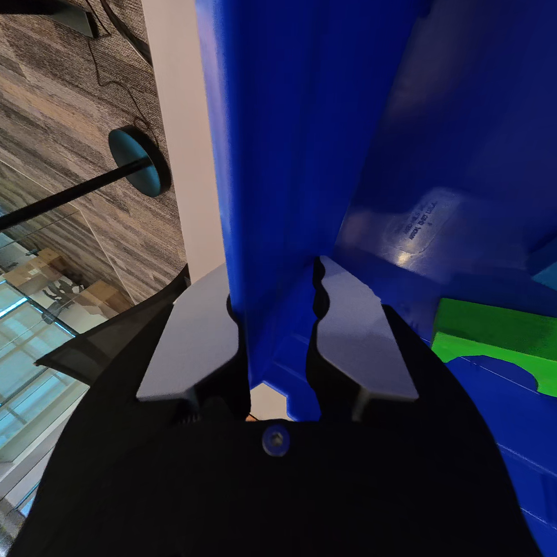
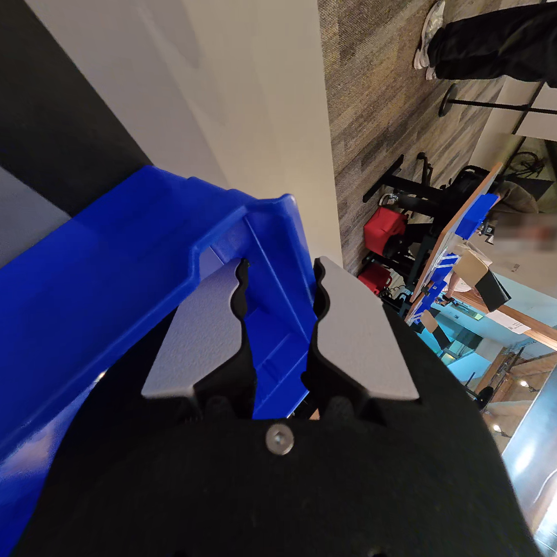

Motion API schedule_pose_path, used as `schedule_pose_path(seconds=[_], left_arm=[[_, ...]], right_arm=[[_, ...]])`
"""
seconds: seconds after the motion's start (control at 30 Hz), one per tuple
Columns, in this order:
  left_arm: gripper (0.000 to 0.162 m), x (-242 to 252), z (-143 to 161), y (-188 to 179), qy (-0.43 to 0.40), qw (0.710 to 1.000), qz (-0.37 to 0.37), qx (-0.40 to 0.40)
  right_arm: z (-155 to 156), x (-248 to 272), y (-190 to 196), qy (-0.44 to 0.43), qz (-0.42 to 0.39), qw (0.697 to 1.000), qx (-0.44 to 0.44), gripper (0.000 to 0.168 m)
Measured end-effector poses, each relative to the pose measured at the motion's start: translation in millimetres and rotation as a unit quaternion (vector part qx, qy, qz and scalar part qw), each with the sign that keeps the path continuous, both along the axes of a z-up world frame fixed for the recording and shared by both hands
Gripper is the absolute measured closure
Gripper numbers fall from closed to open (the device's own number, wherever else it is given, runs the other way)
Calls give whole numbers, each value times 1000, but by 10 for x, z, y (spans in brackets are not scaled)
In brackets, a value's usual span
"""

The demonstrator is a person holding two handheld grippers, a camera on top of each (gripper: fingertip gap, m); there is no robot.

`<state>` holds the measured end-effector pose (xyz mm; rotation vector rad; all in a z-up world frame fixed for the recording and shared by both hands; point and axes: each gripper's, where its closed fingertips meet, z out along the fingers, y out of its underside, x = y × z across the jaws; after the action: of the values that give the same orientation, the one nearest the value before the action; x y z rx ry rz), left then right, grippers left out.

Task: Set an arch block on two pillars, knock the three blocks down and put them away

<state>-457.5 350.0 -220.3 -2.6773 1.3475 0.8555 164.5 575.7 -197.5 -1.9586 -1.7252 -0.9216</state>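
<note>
A blue plastic bin (image 1: 286, 150) fills the left wrist view and is tilted. My left gripper (image 1: 271, 280) is shut on one side wall of the bin, one finger outside and one inside. A green arch block (image 1: 494, 331) lies inside the bin at the right. A corner of a light blue block (image 1: 547, 278) shows just beyond it. In the right wrist view my right gripper (image 2: 281, 265) is shut on the bin's (image 2: 105, 271) wall near a corner. No other block is visible.
The bin is over a white table top (image 2: 241, 105) whose edge (image 1: 184, 150) borders grey carpet. A black round stand base (image 1: 135, 162) sits on the floor. A person's legs (image 2: 497, 45), red cases (image 2: 382, 232) and another table with a blue bin (image 2: 476, 217) are farther off. The tips of one gripper are about 65 cm away from the tips of the other. From the left gripper's tips to the green arch block (image 1: 494, 331) is close to 10 cm.
</note>
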Motion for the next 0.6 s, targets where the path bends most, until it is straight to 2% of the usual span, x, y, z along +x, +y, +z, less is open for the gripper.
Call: schedule_pose_path(seconds=[0.03,0.17,0.2,0.27,0.33,0.5,0.6], left_arm=[[117,-2,2,7,0,1000,2,1],[113,-20,56,-12,-9,999,31,27],[104,-31,104,-32,-17,998,43,37],[86,-65,260,-76,-38,994,68,73],[78,-63,427,-171,-87,985,97,114],[77,102,918,-712,-189,948,127,224],[82,533,1133,-1166,-259,921,99,276]], right_arm=[[-2,-3,13,3,2,1000,5,124],[32,4,18,20,5,999,35,114],[107,-2,21,41,1,998,53,102],[316,-53,-54,98,5,992,81,100],[553,-47,-199,130,8,986,109,100],[1014,-116,-959,203,52,966,149,106],[1066,-284,-1620,271,86,950,130,111]])
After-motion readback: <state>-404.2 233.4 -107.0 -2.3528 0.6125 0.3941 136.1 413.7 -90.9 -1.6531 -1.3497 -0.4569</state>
